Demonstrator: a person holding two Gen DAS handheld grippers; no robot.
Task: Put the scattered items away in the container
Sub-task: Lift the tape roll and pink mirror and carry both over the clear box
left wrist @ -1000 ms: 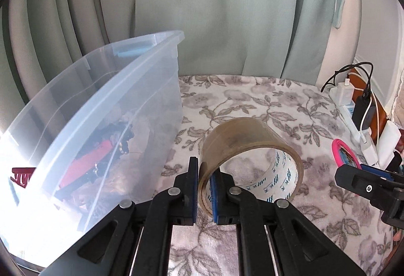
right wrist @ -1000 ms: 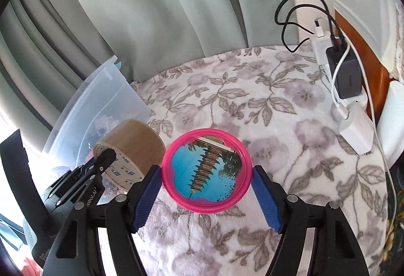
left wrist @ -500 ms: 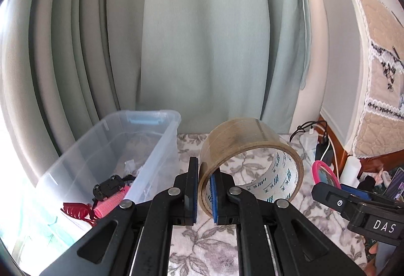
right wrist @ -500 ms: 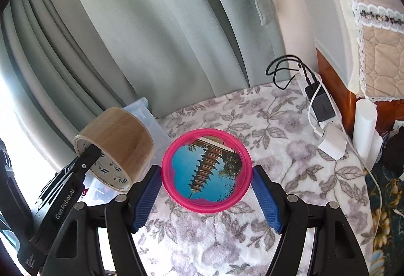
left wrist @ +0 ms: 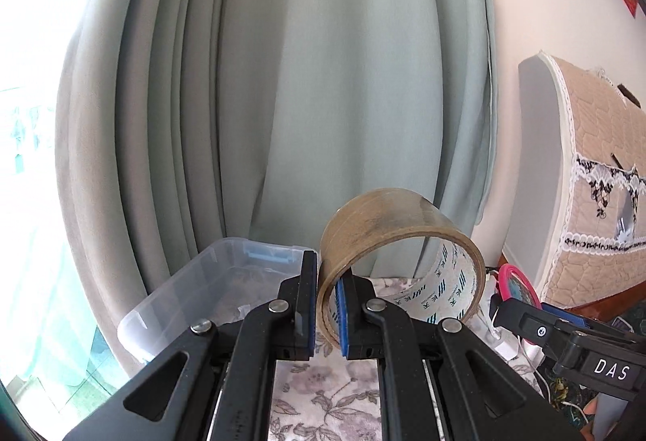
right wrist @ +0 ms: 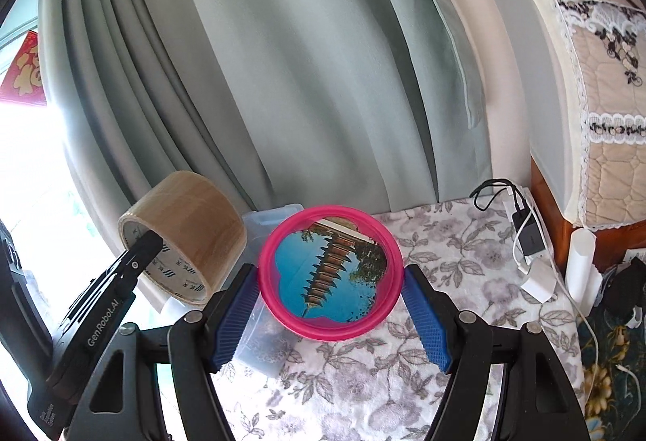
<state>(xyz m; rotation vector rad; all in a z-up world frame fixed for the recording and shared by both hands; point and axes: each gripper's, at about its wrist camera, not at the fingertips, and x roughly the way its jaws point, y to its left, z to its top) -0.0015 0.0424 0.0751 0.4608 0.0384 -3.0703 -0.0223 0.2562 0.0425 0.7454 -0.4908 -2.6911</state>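
My left gripper (left wrist: 326, 313) is shut on the wall of a brown packing tape roll (left wrist: 387, 223), held high in the air; the roll also shows in the right wrist view (right wrist: 189, 231). My right gripper (right wrist: 330, 309) is shut on a round pink-rimmed mirror (right wrist: 330, 273) with a pagoda picture, also lifted; its edge shows in the left wrist view (left wrist: 519, 285). The clear plastic container (left wrist: 210, 291) stands below and left of the tape, on the floral cloth (right wrist: 424, 380); its corner shows in the right wrist view (right wrist: 258, 344). Its contents are hidden from here.
Grey-green curtains (left wrist: 323, 77) hang behind the table. Chargers and cables (right wrist: 529, 239) lie at the right edge of the cloth, with a white cylinder (right wrist: 581, 263) beside them. A quilted cover with lace (right wrist: 597, 77) rises at the right.
Both grippers have risen well above the table with their items. The container has dropped low in both views and now looks small. The grips have not changed.
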